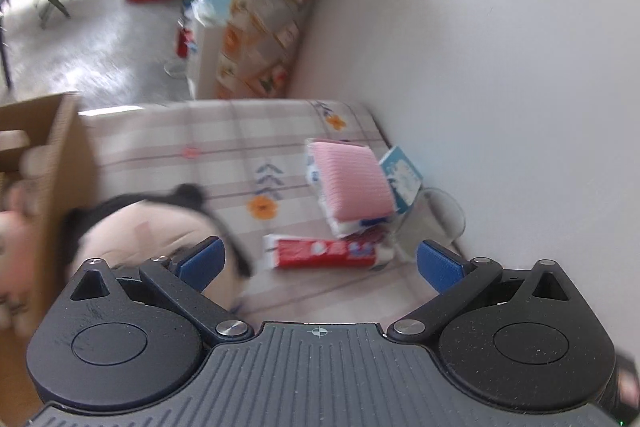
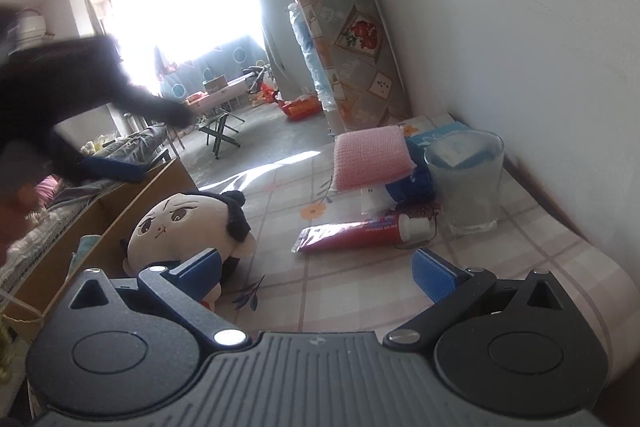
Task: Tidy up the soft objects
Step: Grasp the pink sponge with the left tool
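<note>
Ahead of the left tool, whose blue pads stand wide apart with nothing between them, a checked cloth covers the surface. A plush doll with black hair and a pale face lies just past the left pad, blurred, right beside a cardboard box at the left edge. Further right, a red toothpaste tube lies flat. Behind it a pink sponge rests tilted on a white packet, with a blue-and-white carton and a clear glass close to the wall.

From the right wrist, the right tool is likewise spread open and empty. The doll lies on its side, its face toward the camera, touching the box and partly behind the left pad. The toothpaste tube lies in the middle of the cloth, its white cap pointing toward the glass. The pink sponge sits behind the tube, leaning on blue and white packets. At the left, a dark sleeve reaches over the box.
</note>
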{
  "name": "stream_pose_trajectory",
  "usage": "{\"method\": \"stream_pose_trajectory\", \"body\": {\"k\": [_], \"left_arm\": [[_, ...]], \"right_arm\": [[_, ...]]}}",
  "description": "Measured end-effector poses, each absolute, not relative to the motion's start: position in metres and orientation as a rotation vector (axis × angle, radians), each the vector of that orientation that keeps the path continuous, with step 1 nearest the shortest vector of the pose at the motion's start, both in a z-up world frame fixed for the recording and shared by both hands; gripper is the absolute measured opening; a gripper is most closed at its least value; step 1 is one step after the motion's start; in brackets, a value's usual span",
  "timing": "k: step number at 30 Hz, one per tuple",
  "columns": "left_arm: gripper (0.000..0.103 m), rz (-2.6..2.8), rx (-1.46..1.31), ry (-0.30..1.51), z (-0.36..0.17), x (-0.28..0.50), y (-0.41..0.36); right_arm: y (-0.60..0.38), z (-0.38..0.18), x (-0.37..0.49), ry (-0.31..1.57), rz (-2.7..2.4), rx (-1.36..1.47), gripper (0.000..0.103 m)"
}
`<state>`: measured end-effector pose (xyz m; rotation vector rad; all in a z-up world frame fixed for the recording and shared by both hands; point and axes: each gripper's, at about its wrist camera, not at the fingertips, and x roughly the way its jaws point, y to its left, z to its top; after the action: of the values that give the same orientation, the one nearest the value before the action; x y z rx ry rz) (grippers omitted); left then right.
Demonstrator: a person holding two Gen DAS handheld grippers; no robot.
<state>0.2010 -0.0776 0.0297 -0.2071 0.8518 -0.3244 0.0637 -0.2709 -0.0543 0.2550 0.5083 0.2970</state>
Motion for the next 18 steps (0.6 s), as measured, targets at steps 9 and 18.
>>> {"method": "stream_pose_trajectory", "body": {"k": [9,18], "left_arm": [[0.103,-0.233,-0.215,1.002,-0.006,0.319,-0.145],[0.102,-0.225,-0.194,1.107,-0.035,0.36,-0.187]], "right_arm": [[-0.281,-0.065,0.082,0.484,0.328,0.254,0.103],[-0.302,-0.076,0.092,0.49,0.337,0.323,0.103]]}}
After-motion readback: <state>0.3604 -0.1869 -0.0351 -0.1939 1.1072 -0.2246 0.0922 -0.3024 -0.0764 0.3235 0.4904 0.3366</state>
